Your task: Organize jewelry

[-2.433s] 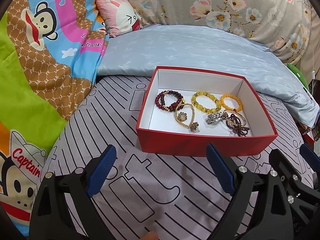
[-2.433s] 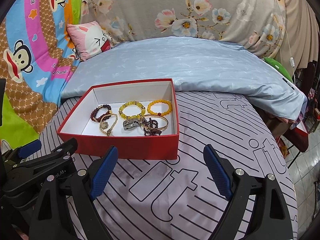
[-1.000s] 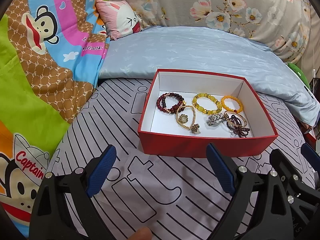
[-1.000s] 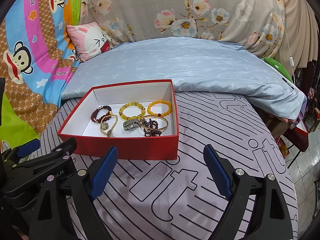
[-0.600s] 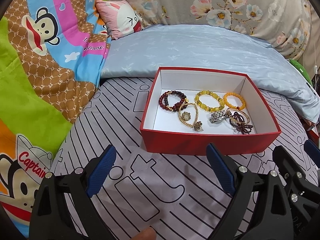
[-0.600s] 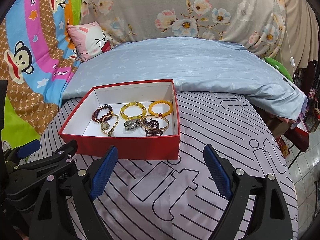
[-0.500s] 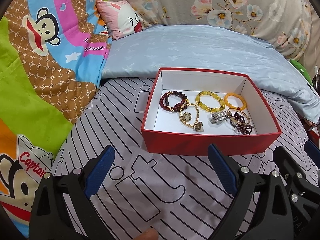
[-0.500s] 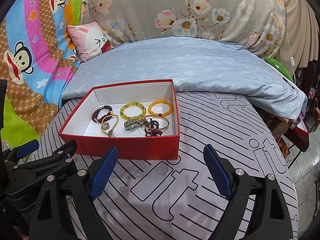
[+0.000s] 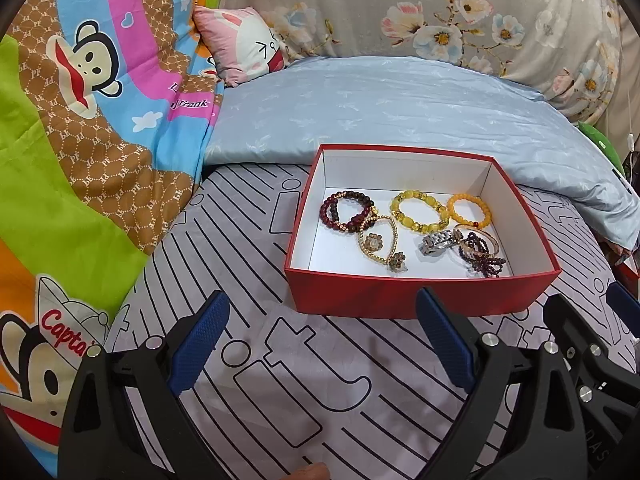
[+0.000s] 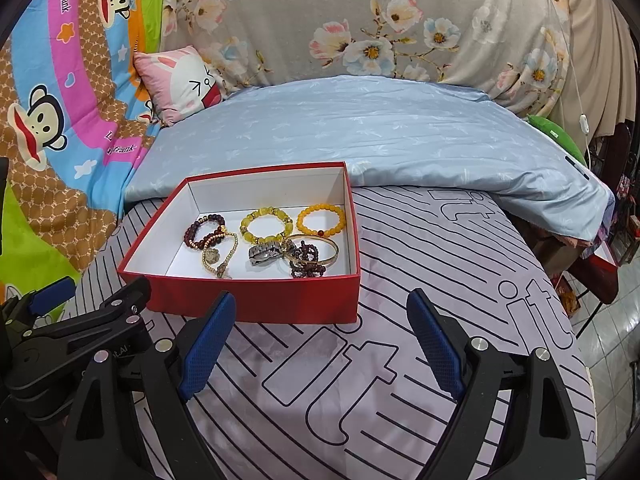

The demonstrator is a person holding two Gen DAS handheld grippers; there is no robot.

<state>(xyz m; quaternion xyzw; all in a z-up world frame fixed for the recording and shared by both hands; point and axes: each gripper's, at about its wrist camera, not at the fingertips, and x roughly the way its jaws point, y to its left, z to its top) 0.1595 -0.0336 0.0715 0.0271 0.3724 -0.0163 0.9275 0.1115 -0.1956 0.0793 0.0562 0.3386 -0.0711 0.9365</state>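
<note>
A red box (image 9: 416, 296) with a white inside sits on the striped bed sheet; it also shows in the right wrist view (image 10: 256, 300). Inside lie several pieces: a dark red bead bracelet (image 9: 346, 212), a yellow bead bracelet (image 9: 418, 210), an orange bead bracelet (image 9: 470, 210), a gold chain with charms (image 9: 378, 242), a silver watch (image 9: 438, 242) and a gold bangle with dark beads (image 9: 482, 254). My left gripper (image 9: 322, 344) is open and empty in front of the box. My right gripper (image 10: 320, 340) is open and empty, just in front of the box's right corner.
A light blue quilt (image 9: 400, 100) lies behind the box. A cartoon monkey blanket (image 9: 80, 120) covers the left side, with a pink cushion (image 9: 240, 44) behind it. The bed's right edge (image 10: 580, 320) drops to a tiled floor.
The left gripper has drifted slightly left and back, so the box sits a little further right in its view. The right gripper has hardly moved. Both stay open.
</note>
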